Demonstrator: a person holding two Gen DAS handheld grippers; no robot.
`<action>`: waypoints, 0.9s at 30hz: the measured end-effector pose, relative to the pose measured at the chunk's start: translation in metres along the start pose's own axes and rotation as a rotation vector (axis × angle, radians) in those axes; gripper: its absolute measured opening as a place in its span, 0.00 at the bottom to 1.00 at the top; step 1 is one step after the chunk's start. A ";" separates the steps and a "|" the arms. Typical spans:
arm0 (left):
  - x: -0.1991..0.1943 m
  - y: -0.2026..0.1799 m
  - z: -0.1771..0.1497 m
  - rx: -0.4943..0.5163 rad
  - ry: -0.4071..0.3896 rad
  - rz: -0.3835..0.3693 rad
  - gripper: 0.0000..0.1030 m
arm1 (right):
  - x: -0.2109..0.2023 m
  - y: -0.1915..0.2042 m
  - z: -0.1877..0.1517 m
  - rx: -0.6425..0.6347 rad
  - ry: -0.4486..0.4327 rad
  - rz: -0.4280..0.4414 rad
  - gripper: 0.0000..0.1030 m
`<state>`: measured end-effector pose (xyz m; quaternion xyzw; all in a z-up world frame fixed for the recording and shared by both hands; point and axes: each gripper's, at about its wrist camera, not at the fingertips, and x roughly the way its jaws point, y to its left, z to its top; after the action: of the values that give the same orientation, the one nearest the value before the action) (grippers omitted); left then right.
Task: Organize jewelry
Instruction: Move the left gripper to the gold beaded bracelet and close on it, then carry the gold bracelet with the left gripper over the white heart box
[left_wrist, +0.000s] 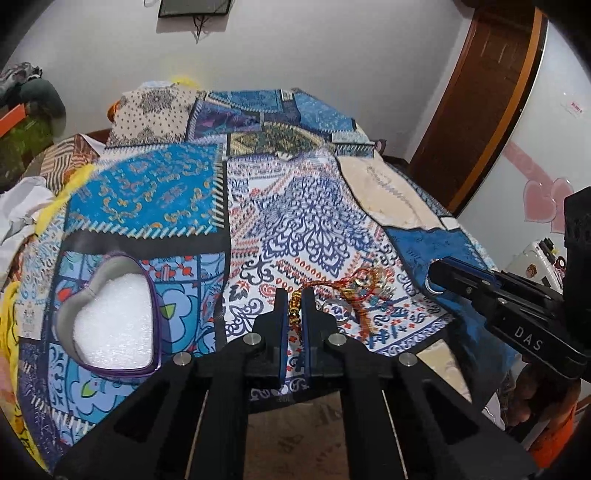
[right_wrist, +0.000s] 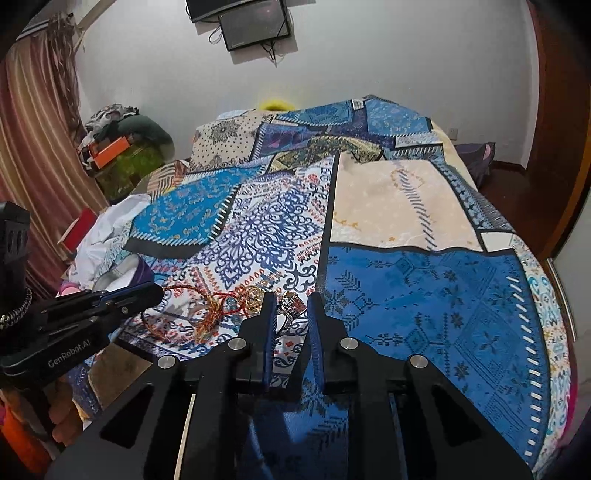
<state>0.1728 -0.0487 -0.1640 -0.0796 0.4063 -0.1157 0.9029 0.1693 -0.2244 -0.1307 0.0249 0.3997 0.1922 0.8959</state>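
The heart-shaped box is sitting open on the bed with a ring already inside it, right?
Not quite. The heart-shaped box sits open on the bed, but the left wrist view shows only white padding inside. The ring is between the right hand-held gripper's fingers.

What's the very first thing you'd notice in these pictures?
The bright patchwork bedspread fills nearly everything. Near its front edge lies a tangle of red-and-gold jewelry; the left tongs pinch a gold-beaded strand, the right tongs a sparkly ring. Left sits an open heart-shaped box.
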 end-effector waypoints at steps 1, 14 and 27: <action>-0.004 0.000 0.001 0.003 -0.009 0.002 0.05 | -0.003 0.002 0.001 -0.002 -0.005 0.000 0.15; -0.058 0.010 0.003 -0.010 -0.128 0.038 0.05 | -0.028 0.035 0.010 -0.047 -0.073 0.025 0.14; -0.105 0.050 0.006 -0.050 -0.243 0.099 0.05 | -0.029 0.084 0.023 -0.108 -0.117 0.089 0.15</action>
<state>0.1171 0.0287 -0.0971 -0.0954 0.3003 -0.0503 0.9477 0.1414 -0.1546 -0.0778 0.0056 0.3341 0.2514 0.9084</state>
